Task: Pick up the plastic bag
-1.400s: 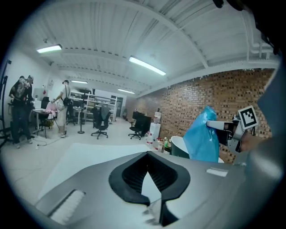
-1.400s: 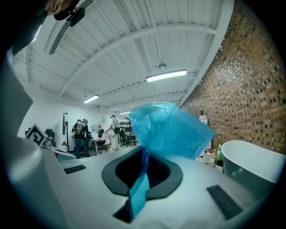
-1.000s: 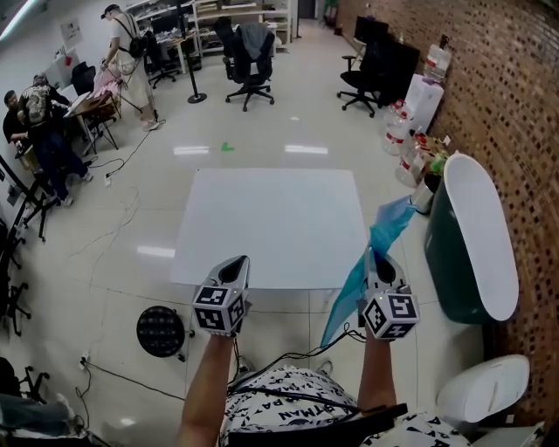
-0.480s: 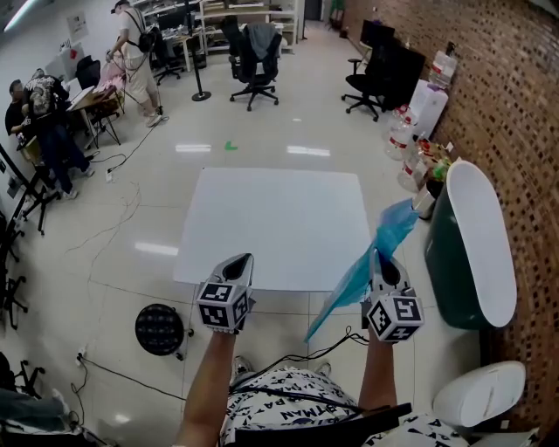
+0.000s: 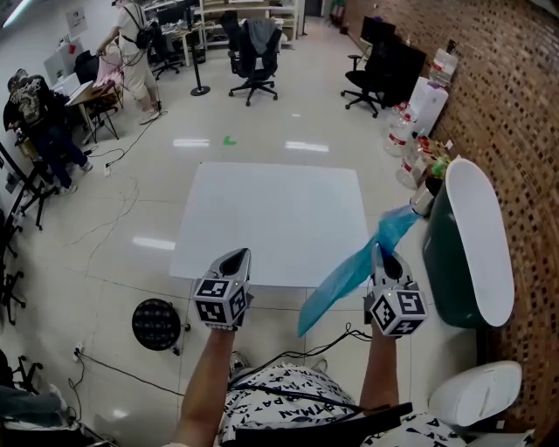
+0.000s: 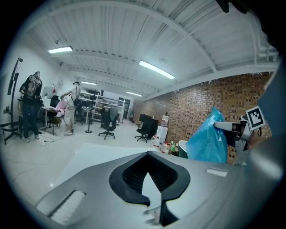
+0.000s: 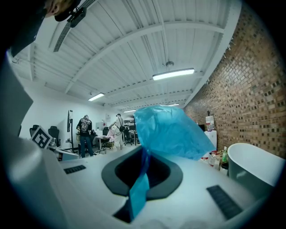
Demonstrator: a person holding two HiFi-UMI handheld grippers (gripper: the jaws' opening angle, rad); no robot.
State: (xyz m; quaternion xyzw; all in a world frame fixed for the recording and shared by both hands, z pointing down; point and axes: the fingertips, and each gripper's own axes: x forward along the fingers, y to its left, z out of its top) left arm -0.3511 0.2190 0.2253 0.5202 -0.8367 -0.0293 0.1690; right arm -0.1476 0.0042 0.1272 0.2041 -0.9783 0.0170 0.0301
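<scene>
Nearest the camera, bare forearms reach out over a black-printed white shirt [image 5: 288, 391] and a loose black cable [image 5: 301, 356], each ending in a grey, smooth-shelled hand-held gripper with a marker cube. The left hand-held gripper [image 5: 237, 256] has its dark ribbed pads drawn together with nothing between them. The right hand-held gripper [image 5: 377, 251] is clamped on the bag [image 5: 348, 272], a thin, translucent blue film, creased and billowing. It hangs in the air off the right front corner of the tabletop [image 5: 262, 218], running from above the jaws near the bin down and left toward the person's lap. In the right gripper view a narrow strip of it passes down through the pinch while the rest balloons over the jaws, hiding much of the room behind. The tabletop is a flat, matte white square whose legs cannot be seen. It stands on a glossy pale tiled floor [image 5: 131, 218] that mirrors the ceiling lights, with thin cables [image 5: 113, 209] trailing across it and a round black disc [image 5: 156, 325], too small to identify, beside the left forearm. To the right, a dark green bin [image 5: 439, 271] carries a white oval lid [image 5: 476, 236]. A white rounded object [image 5: 476, 393] is cut off at the lower edge. A rough brick wall [image 5: 515, 96] runs along the right, with bottles [image 5: 403, 138] at its foot. Farther off stand black office chairs [image 5: 253, 48], shelving [image 5: 236, 13] and people [image 5: 39, 109] at desks on the left.
</scene>
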